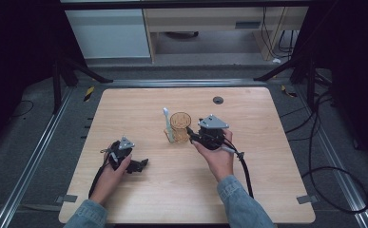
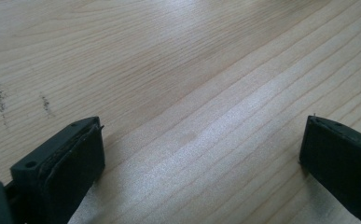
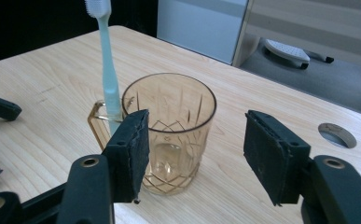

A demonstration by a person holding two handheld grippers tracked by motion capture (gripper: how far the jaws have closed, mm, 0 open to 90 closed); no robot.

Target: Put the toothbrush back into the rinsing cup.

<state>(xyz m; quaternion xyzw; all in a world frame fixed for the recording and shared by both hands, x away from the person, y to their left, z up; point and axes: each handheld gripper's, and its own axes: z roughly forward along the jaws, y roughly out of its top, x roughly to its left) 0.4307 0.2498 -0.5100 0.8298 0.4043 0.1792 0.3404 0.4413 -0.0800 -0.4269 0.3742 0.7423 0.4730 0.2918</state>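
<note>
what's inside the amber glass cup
Nothing shows inside the amber glass cup; through its clear wall it looks empty. The toothbrush stands outside, in a wire loop on its side. The right gripper partly covers its lower wall.

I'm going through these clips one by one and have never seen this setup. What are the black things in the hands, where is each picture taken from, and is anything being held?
A person sits at a wooden table, holding a hand-operated gripper in each hand; no robot arm is involved. The high view looks down from above the person's side, with the forearms coming in from the bottom. The other two pictures come from small cameras riding on each gripper, looking along its two black jaws.

On the table stands an amber cup with a handle, and a pale toothbrush stands upright in that handle, bristles up. The right gripper is open, its jaws either side of the cup but not closed on it. The left gripper is also open, over bare wood. Nothing is held.
</note>
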